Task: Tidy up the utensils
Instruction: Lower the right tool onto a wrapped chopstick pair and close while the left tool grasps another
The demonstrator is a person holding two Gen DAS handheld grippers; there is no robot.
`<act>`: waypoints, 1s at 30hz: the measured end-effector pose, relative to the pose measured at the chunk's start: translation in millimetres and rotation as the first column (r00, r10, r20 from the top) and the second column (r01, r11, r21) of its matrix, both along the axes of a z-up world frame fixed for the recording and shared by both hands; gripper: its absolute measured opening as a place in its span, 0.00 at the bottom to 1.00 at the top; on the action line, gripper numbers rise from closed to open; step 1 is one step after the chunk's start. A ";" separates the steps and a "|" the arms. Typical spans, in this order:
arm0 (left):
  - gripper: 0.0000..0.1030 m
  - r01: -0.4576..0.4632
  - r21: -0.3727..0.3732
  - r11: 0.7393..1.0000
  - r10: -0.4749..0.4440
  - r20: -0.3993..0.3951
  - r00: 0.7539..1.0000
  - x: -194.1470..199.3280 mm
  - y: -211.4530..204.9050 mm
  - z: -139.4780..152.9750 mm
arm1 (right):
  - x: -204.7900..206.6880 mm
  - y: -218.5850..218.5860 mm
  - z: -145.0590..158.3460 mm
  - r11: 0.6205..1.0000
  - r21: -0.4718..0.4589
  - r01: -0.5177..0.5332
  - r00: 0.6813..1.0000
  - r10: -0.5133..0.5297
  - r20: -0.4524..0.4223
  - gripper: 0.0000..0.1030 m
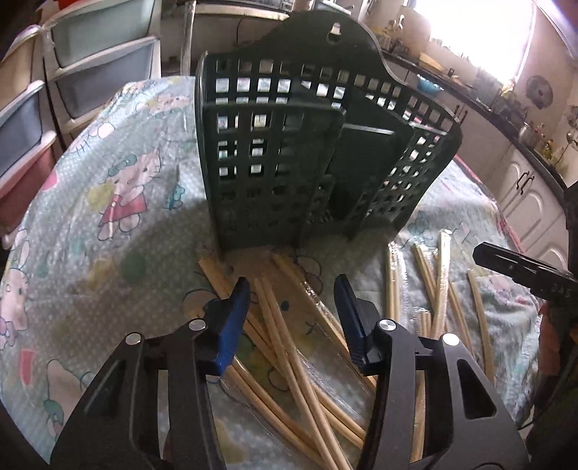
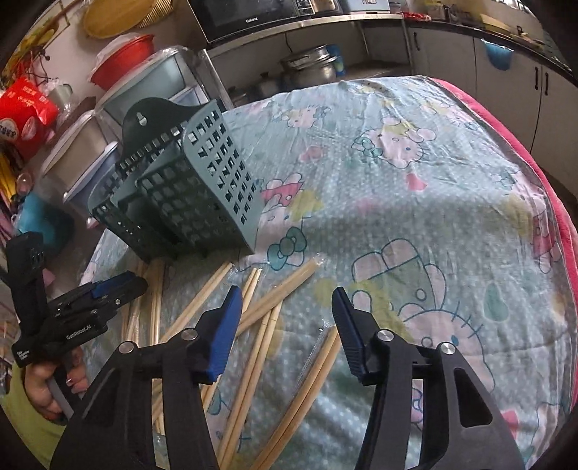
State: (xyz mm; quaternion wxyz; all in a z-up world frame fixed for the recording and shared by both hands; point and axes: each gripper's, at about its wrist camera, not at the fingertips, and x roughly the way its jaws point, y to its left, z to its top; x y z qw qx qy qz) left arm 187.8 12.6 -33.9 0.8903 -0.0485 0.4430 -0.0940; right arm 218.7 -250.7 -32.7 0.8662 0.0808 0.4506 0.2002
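On the cartoon-print tablecloth (image 2: pixel 415 224) every chopstick (image 1: pixel 289 343) lies outside the empty holder (image 1: pixel 307 155), both grippers (image 1: pixel 292 321) (image 2: pixel 287 325) half-open, holding nothing.

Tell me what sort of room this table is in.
Most likely a home kitchen: a microwave on a shelf, metal pots beneath it, and white cabinets under a long countertop crowded with kitchenware.
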 end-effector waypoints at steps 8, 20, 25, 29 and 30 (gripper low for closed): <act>0.36 -0.019 0.018 1.000 0.020 -0.029 0.999 15.9 -0.5 -8.2 | 15.1 0.6 -11.1 0.999 0.025 -0.030 0.998 0.031 -0.062 0.45; 0.16 -0.047 0.012 0.999 0.047 -0.036 0.998 25.9 0.6 -12.5 | 44.3 1.0 -27.1 0.995 0.094 0.015 0.981 0.004 -0.193 0.45; 0.08 -0.047 -0.002 0.999 0.046 -0.026 0.999 26.4 3.3 -10.5 | 57.4 -1.9 -30.9 0.991 0.126 0.053 0.973 -0.023 -0.228 0.37; 0.07 -0.050 -0.018 0.999 0.049 -0.027 0.998 20.8 11.7 -8.4 | 59.8 -5.3 -33.4 0.988 0.139 0.068 0.974 -0.035 -0.226 0.17; 0.07 -0.051 -0.022 0.998 0.050 -0.022 0.998 18.9 13.9 -7.2 | 59.9 -6.6 -33.9 0.986 0.149 0.070 0.974 -0.036 -0.225 0.14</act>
